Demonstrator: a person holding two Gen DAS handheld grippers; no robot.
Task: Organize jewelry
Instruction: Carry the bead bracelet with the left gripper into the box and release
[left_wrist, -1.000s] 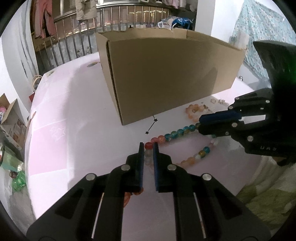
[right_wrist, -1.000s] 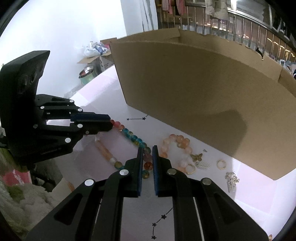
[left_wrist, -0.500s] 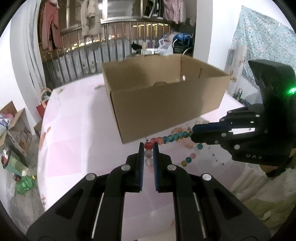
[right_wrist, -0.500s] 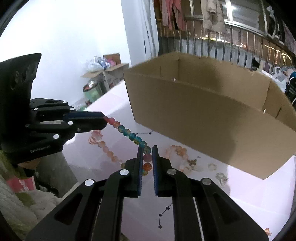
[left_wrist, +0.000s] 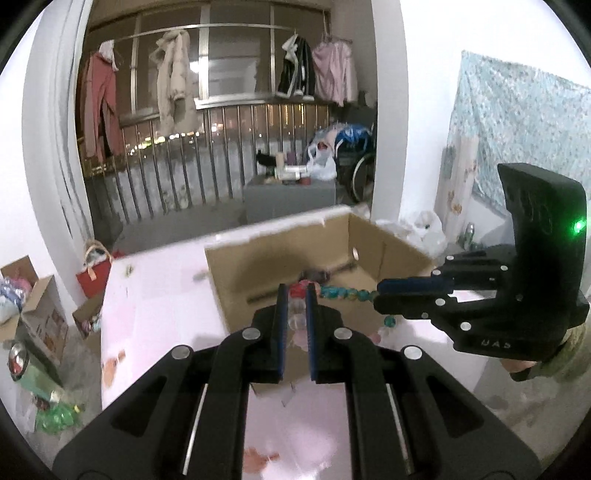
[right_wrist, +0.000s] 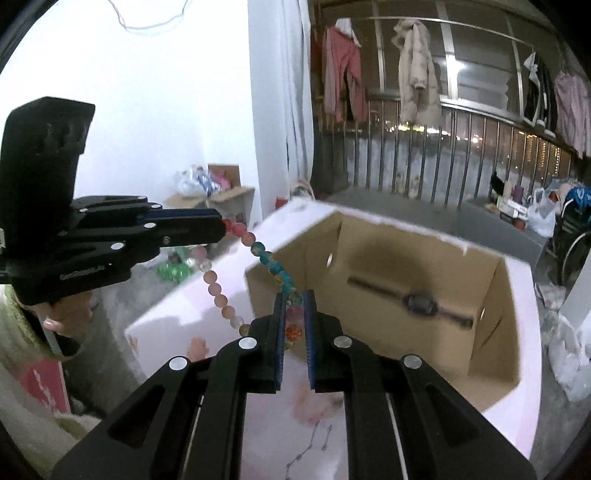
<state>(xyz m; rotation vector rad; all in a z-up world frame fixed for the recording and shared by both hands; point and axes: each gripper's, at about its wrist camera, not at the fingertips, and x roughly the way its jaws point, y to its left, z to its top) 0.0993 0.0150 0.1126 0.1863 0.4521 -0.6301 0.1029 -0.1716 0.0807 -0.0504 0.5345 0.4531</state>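
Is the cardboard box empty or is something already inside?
Not empty. The open-topped cardboard box holds one dark, elongated item lying on its floor; motion blur hides what it is. The bead necklace is outside it.

Each tool is matte black with blue finger pads (left_wrist: 281, 325), silver screws and a green light; the left tool (right_wrist: 293, 306) shows an olive sleeve (right_wrist: 18, 332) behind it.

Blurred dark object (right_wrist: 419, 302) inside box (right_wrist: 491, 354)

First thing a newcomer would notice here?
A multicoloured glass-bead necklace strung taut in the air between the left tongs and right tongs, each shut on it. Behind it sits an open brown cardboard box on the pink table, a dark item inside.
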